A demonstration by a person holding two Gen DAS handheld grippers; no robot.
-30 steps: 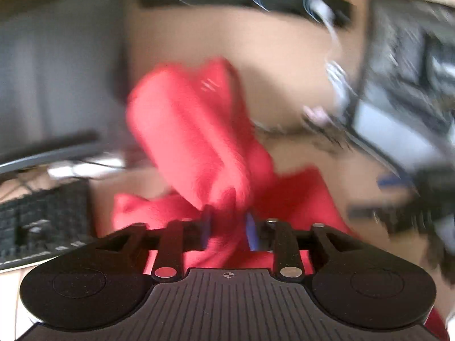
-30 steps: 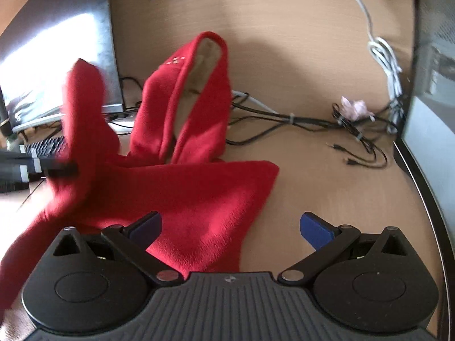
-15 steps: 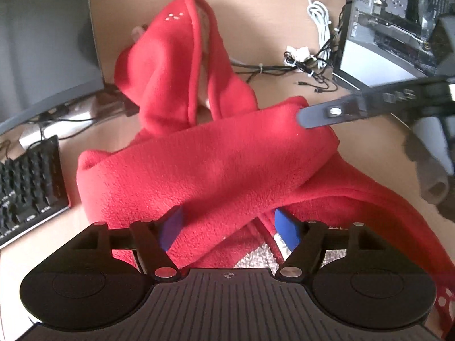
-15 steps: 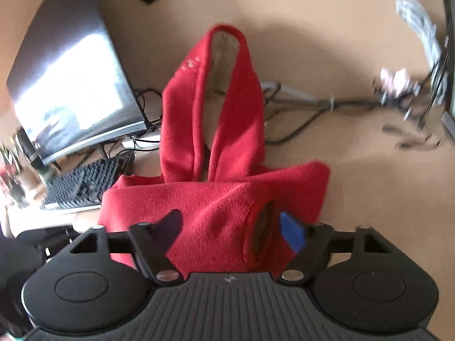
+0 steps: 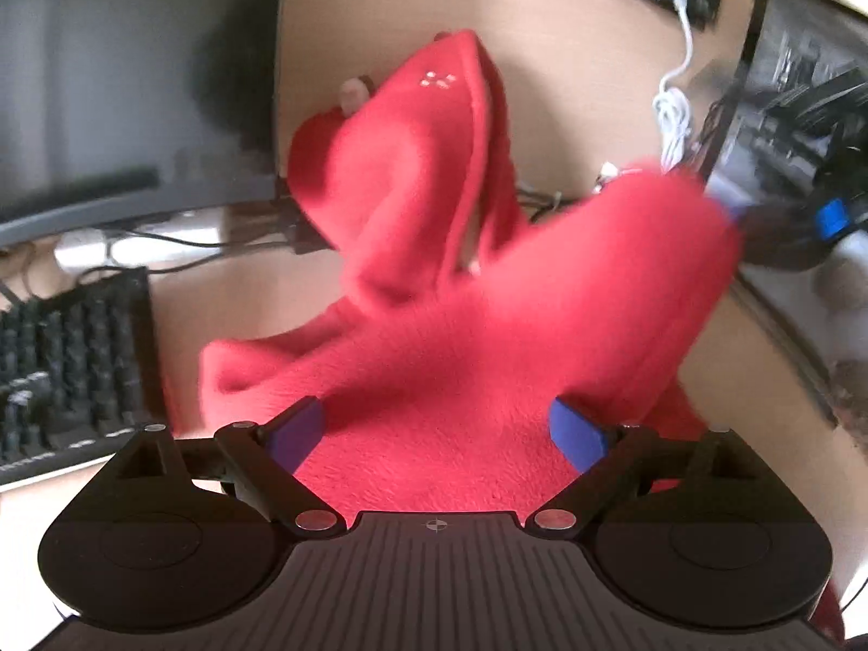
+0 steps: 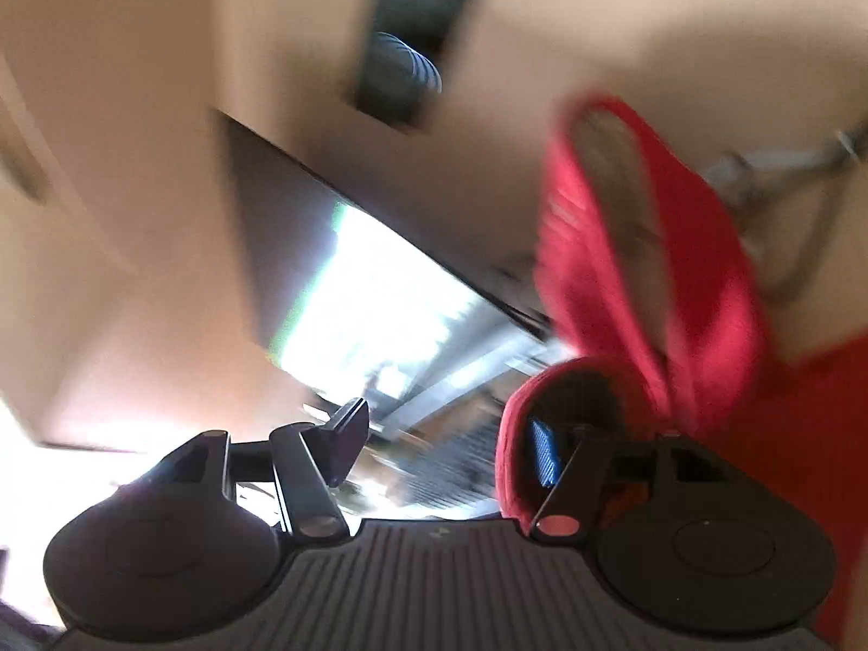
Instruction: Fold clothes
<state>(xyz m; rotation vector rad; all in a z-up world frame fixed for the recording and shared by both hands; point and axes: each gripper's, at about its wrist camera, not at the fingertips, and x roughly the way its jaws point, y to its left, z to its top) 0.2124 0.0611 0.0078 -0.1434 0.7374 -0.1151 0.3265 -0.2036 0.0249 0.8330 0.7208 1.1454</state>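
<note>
I see the red fleece hoodie (image 5: 488, 336) lying rumpled on the wooden desk (image 5: 569, 54), hood (image 5: 434, 125) toward the monitor (image 5: 135, 81). My left gripper (image 5: 436, 431) hovers over the body with its fingers spread, pinching nothing. My right gripper (image 6: 445, 439) is also spread, though a cuff (image 6: 515, 434) is draped around 1 finger. I judge a sleeve fold is under way; next that cuff needs laying flat across the body.
</note>
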